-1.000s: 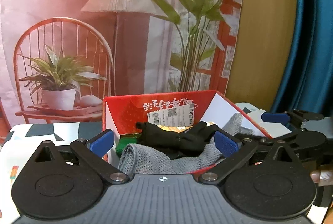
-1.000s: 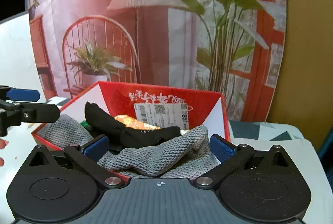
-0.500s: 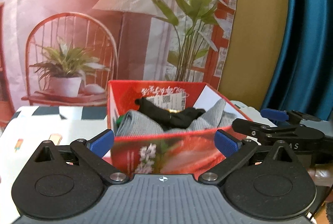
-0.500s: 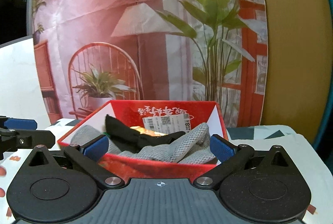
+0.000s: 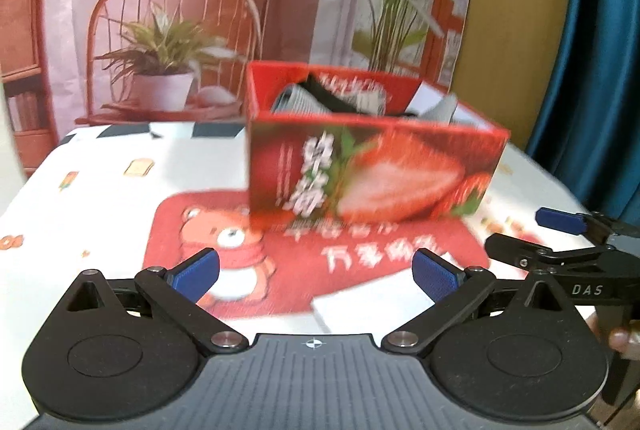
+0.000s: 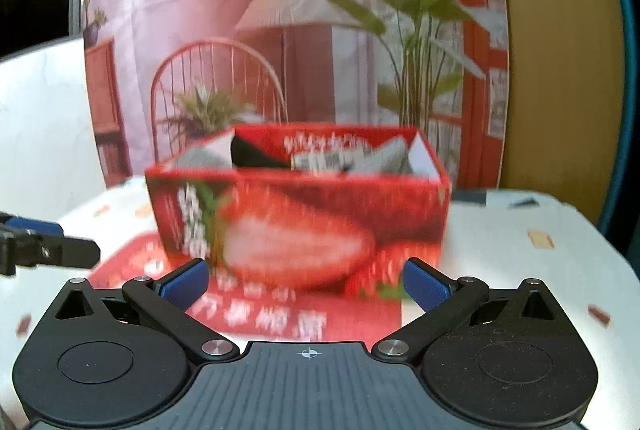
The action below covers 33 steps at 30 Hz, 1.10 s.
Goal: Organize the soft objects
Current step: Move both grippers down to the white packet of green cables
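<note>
Two hand-held grippers hang apart from a red strawberry-printed cardboard box (image 5: 372,174) on a patterned surface (image 5: 100,198).

Left hand-held gripper (image 5: 316,272) has its blue-padded fingers spread wide with nothing between them; the right hand-held gripper (image 6: 306,280) is likewise spread and empty, and shows at the right edge of the left view. Inside the open box lie grey knitted cloths (image 6: 390,158) and a black soft item (image 6: 256,156), piled together near the rim. The box stands on a red bear-printed mat (image 5: 224,250), in front of a printed backdrop of a chair and plants (image 5: 168,30).
</note>
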Available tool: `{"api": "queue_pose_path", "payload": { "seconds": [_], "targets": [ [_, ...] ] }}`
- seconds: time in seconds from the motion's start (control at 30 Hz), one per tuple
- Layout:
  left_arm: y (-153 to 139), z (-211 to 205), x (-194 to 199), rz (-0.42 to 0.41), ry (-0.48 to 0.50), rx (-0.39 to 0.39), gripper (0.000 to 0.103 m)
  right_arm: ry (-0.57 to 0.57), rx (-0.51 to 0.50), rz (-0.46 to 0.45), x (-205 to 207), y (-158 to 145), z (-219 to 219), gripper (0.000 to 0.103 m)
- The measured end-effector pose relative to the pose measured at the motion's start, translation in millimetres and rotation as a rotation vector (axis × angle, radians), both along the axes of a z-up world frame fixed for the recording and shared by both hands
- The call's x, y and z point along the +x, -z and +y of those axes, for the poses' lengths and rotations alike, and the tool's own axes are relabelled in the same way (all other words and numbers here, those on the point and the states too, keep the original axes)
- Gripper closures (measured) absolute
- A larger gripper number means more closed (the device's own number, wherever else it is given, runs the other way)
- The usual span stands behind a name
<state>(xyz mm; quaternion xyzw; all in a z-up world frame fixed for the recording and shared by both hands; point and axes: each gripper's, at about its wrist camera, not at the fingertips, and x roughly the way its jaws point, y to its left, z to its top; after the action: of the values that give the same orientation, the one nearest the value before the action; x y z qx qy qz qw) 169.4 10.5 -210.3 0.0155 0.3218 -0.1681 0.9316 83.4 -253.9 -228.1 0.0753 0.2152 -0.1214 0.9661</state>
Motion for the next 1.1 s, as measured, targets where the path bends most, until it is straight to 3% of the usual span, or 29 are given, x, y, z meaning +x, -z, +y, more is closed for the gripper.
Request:
{"api": "queue_pose_path", "payload": {
  "seconds": [0.2, 0.47, 0.8, 1.1],
  "targets": [
    [20.4, 3.6, -2.4, 0.077, -0.016, 0.019, 0.0, 0.003, 0.028, 0.082, -11.1, 33.3, 15.5, 0.0],
    [44.3, 0.0, -7.2, 0.132, -0.023, 0.049, 0.0, -0.107, -0.096, 0.171, -12.9, 56.3, 45.0, 0.0],
    [59.6, 4.7, -1.0, 0.163, -0.064, 0.042, 0.0, -0.162, -0.107, 0.186, -8.5, 62.7, 50.6, 0.0],
    [60.2, 7.1, 0.1, 0.144, -0.074, 0.041, 0.0, -0.212, -0.164, 0.184, -9.7, 61.7, 60.3, 0.0]
  ]
}}
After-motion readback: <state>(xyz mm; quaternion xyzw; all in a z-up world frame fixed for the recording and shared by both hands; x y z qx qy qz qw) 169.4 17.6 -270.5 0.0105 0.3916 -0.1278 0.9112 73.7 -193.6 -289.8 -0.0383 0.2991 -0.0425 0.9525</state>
